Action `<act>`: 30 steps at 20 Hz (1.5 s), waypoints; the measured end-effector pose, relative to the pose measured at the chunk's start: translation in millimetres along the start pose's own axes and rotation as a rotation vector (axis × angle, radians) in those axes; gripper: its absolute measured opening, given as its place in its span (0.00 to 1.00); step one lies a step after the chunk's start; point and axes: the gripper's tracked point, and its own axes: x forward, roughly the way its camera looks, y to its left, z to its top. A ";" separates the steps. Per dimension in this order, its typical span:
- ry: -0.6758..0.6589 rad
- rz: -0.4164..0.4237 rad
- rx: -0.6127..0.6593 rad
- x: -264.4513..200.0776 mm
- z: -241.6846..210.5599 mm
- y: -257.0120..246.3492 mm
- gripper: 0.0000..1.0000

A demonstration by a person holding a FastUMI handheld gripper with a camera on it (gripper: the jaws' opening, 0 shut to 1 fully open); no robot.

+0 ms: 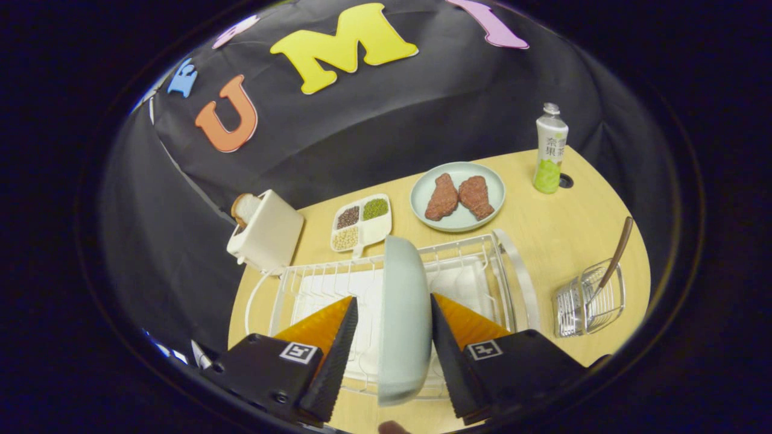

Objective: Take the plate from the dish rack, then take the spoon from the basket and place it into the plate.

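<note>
Gripper (389, 337) jaws straddle the upright pale-green round plate (403, 313) in the white wire dish rack (482, 265), not clearly pressing it; edge-on stance permits lifting.

High, steep downward view along tool (391, 352)

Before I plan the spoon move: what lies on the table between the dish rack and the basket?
In the gripper view, only bare tabletop lies between the dish rack and the basket. The tool straddles the plate.
</note>
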 end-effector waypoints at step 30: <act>-0.022 0.126 0.139 -91.5 -193.0 -64.8 0.28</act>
